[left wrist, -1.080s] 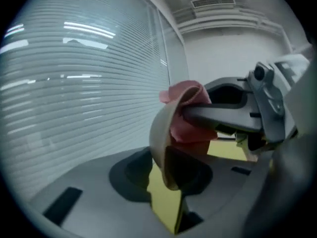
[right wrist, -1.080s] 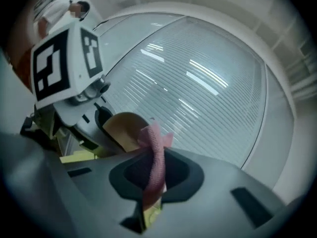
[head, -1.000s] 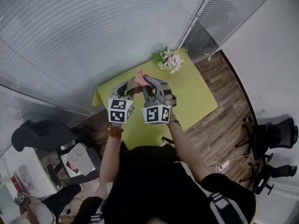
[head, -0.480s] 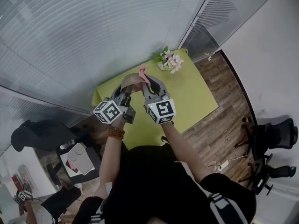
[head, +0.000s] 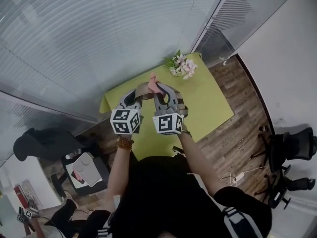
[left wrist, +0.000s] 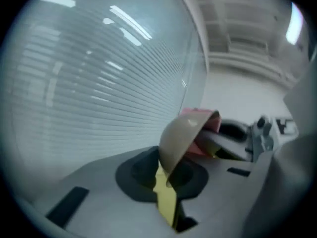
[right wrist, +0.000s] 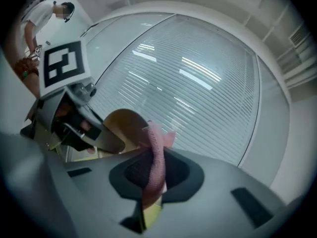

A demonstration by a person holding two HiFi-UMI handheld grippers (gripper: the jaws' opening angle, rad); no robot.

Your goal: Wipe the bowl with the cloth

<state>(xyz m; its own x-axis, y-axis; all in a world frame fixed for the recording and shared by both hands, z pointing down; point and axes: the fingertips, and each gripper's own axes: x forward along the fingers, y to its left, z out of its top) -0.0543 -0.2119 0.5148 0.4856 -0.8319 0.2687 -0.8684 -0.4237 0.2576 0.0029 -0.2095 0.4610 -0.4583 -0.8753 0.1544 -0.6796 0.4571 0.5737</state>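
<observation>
Cloth between fingers of right gripper

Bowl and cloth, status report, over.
Left gripper just closed tighter on bowl rim. Right gripper shut on pink cloth, at bowl. Flowers on table corner, not obstructing.

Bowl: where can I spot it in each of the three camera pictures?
Head view: the bowl is upper middle, over the green table.
Left gripper view: the bowl is at centre, its rounded outside showing.
Right gripper view: the bowl is left of centre, behind the pink cloth.
Shared landmark: that pink cloth.
</observation>
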